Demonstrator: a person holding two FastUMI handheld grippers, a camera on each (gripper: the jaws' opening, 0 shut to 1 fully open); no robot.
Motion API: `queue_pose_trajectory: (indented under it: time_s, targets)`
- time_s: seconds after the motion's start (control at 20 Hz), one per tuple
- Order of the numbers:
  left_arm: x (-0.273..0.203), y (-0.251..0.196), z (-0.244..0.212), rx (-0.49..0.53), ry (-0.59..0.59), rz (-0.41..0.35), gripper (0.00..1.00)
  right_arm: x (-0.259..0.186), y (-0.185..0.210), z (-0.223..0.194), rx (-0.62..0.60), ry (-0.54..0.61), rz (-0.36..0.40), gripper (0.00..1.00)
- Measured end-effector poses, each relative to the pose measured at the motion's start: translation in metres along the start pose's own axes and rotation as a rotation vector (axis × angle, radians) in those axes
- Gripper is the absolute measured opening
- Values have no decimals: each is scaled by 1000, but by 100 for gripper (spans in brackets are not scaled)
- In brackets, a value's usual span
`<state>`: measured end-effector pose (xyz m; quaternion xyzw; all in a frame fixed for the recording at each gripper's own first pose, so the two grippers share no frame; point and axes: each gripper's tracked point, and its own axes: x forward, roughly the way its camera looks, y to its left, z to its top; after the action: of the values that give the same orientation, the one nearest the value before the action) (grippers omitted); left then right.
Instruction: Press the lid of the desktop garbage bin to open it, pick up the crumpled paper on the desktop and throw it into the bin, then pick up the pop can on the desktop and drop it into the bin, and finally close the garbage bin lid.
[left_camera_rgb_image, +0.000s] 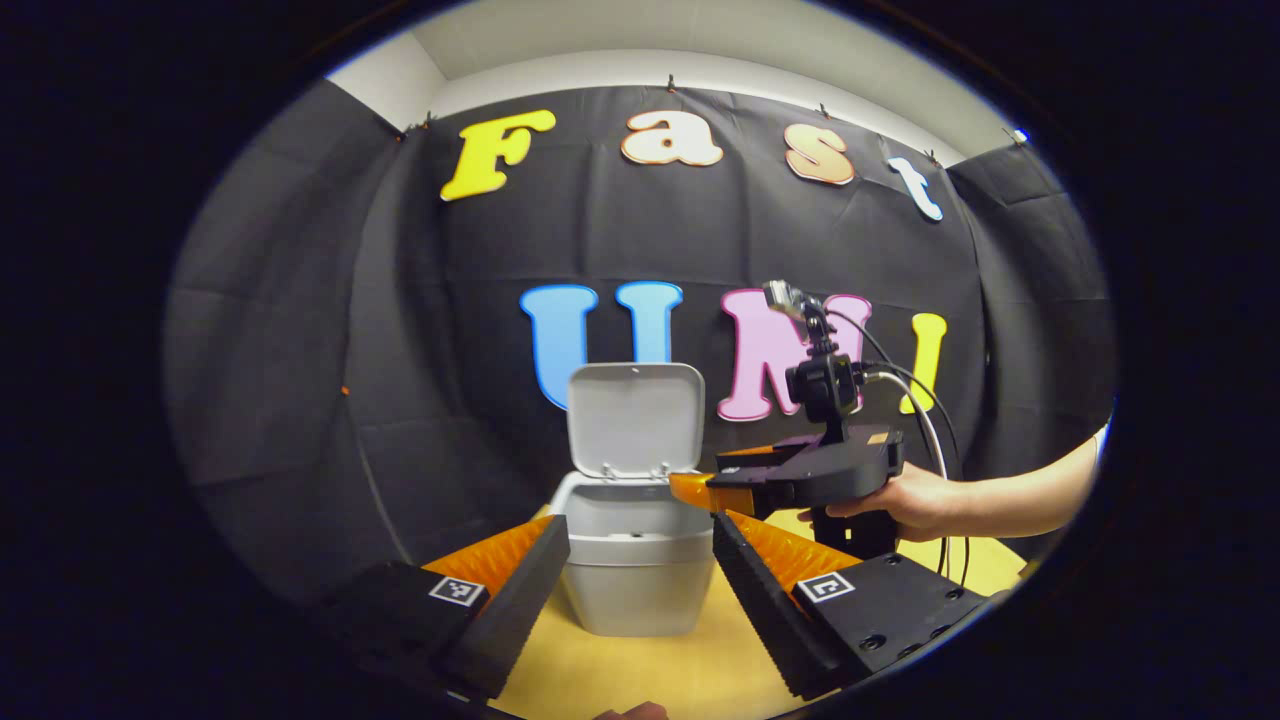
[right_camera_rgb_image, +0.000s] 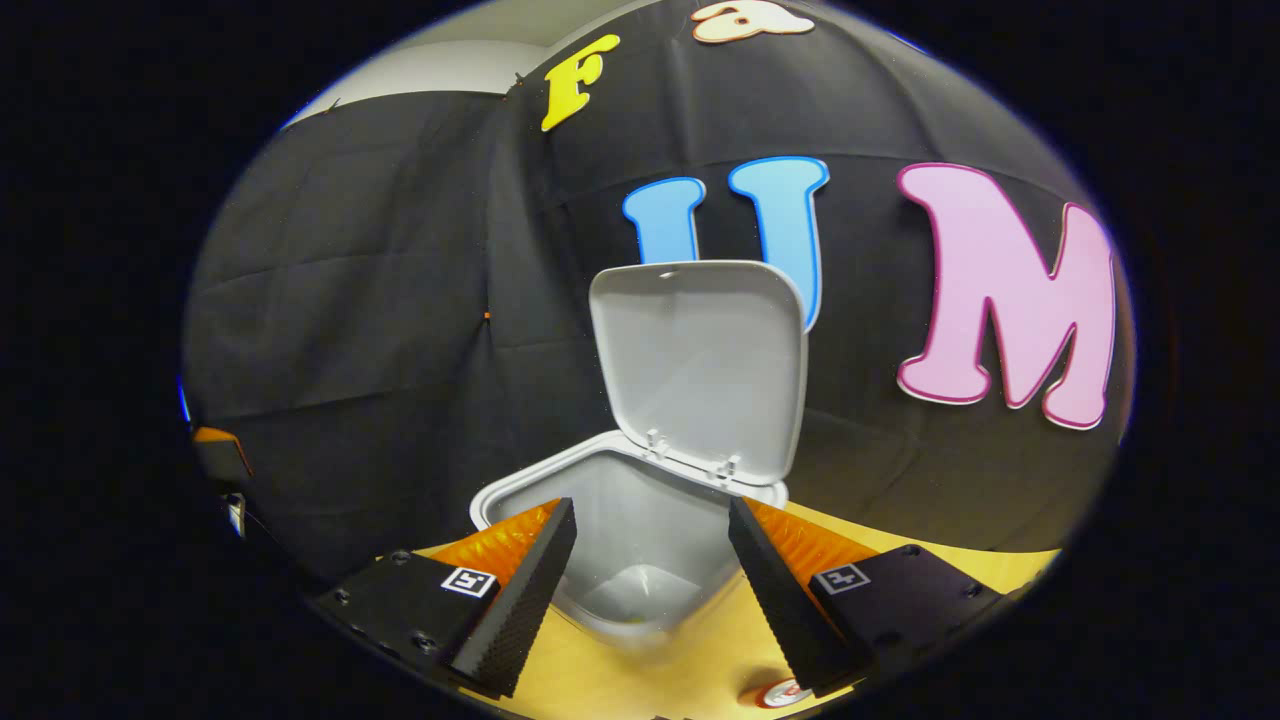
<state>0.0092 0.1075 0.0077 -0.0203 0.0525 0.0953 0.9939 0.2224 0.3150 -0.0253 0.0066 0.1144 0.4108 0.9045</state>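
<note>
The grey desktop bin (left_camera_rgb_image: 635, 575) stands on the yellow table with its lid (left_camera_rgb_image: 635, 418) swung up and upright at the back. My left gripper (left_camera_rgb_image: 638, 525) is open, its fingers on either side of the bin in view, a little short of it. My right gripper (left_camera_rgb_image: 700, 492), held by a hand (left_camera_rgb_image: 925, 500), hovers at the bin's right rim. From the right gripper view, the right gripper (right_camera_rgb_image: 652, 515) is open and holds nothing, above the bin's open mouth (right_camera_rgb_image: 640, 560). The top of the pop can (right_camera_rgb_image: 785, 692) peeks in low beside the right finger.
The yellow tabletop (left_camera_rgb_image: 620, 670) runs in front of the bin. The black cloth wall hangs close behind the bin and its lid. A cable (left_camera_rgb_image: 925, 420) trails from the right gripper towards the hand.
</note>
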Motion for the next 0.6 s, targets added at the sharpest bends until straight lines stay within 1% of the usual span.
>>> queue_pose_trajectory:
  time_s: [0.1,0.25,0.35,0.45,0.6]
  targets:
    - [21,-31,-22,-26,30,-66,97,-28,-30,1,9,-3,-49,98]
    - [53,-79,-57,-16,64,-161,97,-81,-82,-5,17,5,-146,98]
    - [76,-111,-88,-5,113,-228,97,-115,-112,-13,18,21,-215,98]
    - [94,-140,-117,-6,146,-277,98,-146,-138,-24,22,38,-281,98]
    - [124,-173,-158,44,190,-328,97,-185,-171,-43,57,67,-376,98]
